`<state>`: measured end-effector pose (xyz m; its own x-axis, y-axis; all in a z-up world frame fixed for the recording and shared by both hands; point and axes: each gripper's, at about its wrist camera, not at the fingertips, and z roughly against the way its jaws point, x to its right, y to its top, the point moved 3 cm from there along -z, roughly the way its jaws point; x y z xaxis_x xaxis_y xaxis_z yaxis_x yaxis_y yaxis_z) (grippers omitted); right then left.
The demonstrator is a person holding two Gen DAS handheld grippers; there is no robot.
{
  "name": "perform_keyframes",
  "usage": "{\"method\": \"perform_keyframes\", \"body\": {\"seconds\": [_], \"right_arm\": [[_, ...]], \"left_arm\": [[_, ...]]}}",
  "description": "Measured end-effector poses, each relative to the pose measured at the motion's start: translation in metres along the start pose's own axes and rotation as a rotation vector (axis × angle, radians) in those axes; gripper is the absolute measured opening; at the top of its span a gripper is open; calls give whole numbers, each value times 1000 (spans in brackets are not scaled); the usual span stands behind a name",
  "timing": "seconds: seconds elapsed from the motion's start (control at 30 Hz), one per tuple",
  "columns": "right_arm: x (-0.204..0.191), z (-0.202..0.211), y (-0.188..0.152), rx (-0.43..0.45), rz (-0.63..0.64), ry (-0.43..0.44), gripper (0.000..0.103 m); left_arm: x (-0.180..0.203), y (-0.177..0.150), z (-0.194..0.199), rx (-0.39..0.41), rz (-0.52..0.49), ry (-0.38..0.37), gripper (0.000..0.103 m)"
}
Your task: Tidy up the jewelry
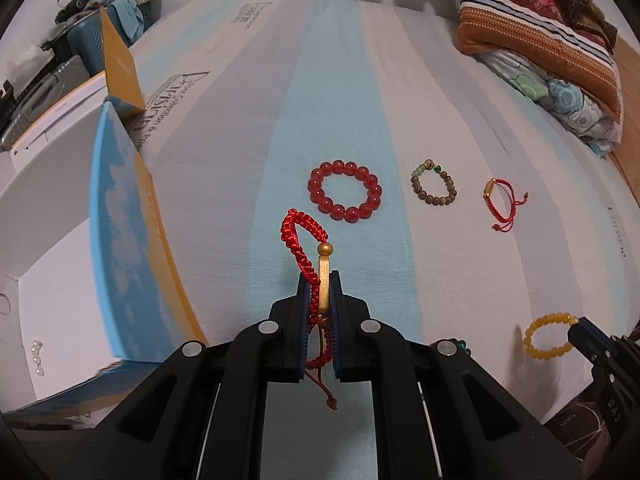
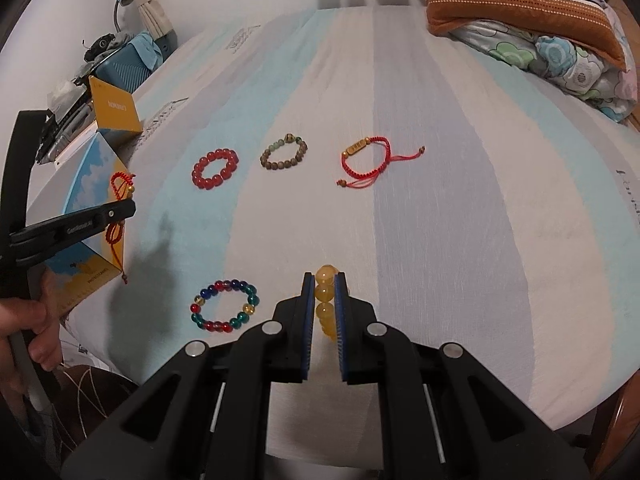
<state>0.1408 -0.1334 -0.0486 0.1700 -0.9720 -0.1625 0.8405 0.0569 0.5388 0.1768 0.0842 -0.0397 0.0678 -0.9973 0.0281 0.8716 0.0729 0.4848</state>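
Observation:
My left gripper (image 1: 319, 276) is shut on a red braided cord bracelet (image 1: 298, 240) with a gold bar, held above the bed next to an open white box (image 1: 60, 280). It also shows in the right wrist view (image 2: 120, 184). My right gripper (image 2: 324, 278) is shut on a yellow bead bracelet (image 2: 325, 296), also seen in the left wrist view (image 1: 548, 336). On the striped sheet lie a red bead bracelet (image 2: 215, 169), a brown bead bracelet (image 2: 283, 151), a thin red cord bracelet (image 2: 366, 156) and a multicoloured bead bracelet (image 2: 224, 306).
The box has a blue and yellow lid flap (image 1: 124, 240) standing up at the left. Folded quilts and a striped blanket (image 2: 532, 12) lie at the far right of the bed. Cluttered shelves and a suitcase (image 2: 120, 64) stand beyond the left edge.

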Motion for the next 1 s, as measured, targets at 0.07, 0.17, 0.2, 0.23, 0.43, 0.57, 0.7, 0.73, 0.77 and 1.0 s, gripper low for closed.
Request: {"method": "perform_keyframes", "body": {"seconds": [0.07,0.17,0.2,0.23,0.43,0.57,0.7,0.73,0.77,1.0], "right_arm": [[-1,1,4,1,-4,-3,9],[-4,6,12,13,-3,-7,9],[-6,7,13,15,-1,-7,9],[-8,9,16,20,2,-11,9],[-21,15,27,38,9,-16,9],[-32,18,34,44,24,-11,9],[-44,22,41,51,35,-4,9],[-48,24,43,55,38,-2,9],[-52,26,45,57,40,2,9],[-81,39,60,84,72,17,9]], "left_arm": [[-3,1,6,8,-1,4,8],[-7,1,16,17,-3,6,8],[-9,1,20,22,-6,11,8],[-11,1,23,27,-7,13,8],[-22,-1,35,37,-4,20,8],[-33,-4,44,46,-2,31,8],[-43,-5,55,59,11,28,8],[-45,-5,57,63,16,25,8],[-48,-4,61,68,21,24,8],[-65,-1,84,100,36,26,8]]}}
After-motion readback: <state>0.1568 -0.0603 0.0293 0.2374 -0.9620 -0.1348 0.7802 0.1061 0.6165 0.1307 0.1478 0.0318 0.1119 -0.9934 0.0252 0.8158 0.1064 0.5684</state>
